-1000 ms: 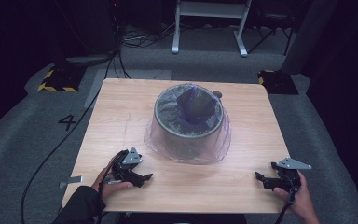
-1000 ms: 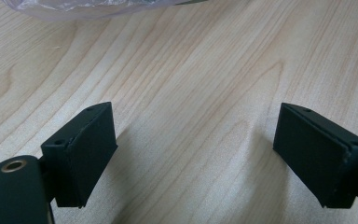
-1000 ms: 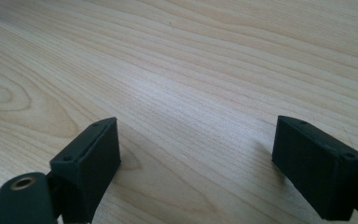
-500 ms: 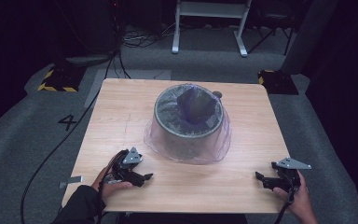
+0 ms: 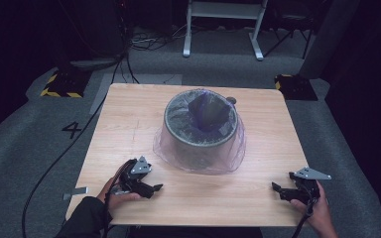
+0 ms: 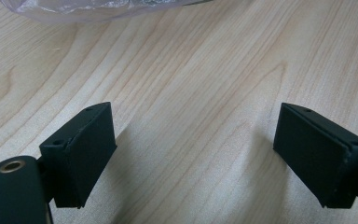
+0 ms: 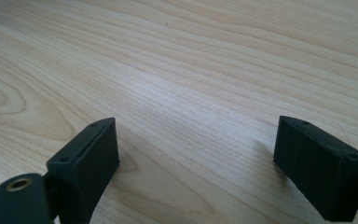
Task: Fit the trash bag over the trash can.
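A grey round bin point(image 5: 201, 130) lined with a thin clear-purple plastic bag point(image 5: 198, 161) stands in the middle of the wooden table point(image 5: 129, 119); the bag hangs over its rim and pools on the wood around its base. My left gripper point(image 5: 155, 189) rests near the front left edge, open, with bare wood between its pads point(image 6: 81, 151). The bag's edge point(image 6: 88, 9) lies a short way ahead of it. At the front right my right gripper point(image 5: 277, 189) lies on the table, open too, with nothing between its pads point(image 7: 86, 163).
A small dark round thing point(image 5: 231, 100) lies just behind the bin. A black cable point(image 5: 59, 158) trails off the table's left side over the grey floor. Yellow-black striped blocks point(image 5: 59, 84) and a white metal frame point(image 5: 223, 20) stand beyond the far edge.
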`<state>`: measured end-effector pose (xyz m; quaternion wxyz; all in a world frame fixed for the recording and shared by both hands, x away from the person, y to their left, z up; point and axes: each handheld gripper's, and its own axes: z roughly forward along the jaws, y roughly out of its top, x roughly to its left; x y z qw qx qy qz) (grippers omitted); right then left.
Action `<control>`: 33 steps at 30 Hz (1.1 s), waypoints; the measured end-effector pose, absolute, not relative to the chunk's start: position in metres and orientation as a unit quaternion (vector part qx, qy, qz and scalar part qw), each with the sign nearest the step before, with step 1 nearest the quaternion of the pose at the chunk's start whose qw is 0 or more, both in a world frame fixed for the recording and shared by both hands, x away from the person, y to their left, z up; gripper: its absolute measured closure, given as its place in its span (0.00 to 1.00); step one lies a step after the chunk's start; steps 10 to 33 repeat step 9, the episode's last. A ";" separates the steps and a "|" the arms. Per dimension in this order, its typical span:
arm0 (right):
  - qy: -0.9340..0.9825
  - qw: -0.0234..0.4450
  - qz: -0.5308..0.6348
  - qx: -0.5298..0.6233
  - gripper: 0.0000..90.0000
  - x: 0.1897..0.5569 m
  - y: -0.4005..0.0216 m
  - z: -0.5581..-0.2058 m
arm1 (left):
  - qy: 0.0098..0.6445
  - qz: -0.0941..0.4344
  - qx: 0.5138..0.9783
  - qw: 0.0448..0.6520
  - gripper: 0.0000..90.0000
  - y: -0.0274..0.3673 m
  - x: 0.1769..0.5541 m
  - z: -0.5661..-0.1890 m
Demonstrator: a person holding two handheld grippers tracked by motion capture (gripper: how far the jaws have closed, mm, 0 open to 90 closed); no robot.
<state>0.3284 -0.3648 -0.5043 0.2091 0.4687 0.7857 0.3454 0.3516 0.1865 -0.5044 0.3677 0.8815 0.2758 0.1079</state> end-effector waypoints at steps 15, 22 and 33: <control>0.786 0.209 0.345 0.469 0.15 0.328 -0.365 -0.504 | 0.274 0.108 0.882 0.368 0.14 0.187 0.352 -0.504; 0.786 0.209 0.345 0.469 0.15 0.328 -0.365 -0.504 | 0.274 0.108 0.882 0.368 0.14 0.187 0.352 -0.504; 0.786 0.209 0.345 0.469 0.15 0.328 -0.365 -0.504 | 0.274 0.108 0.882 0.368 0.14 0.187 0.352 -0.504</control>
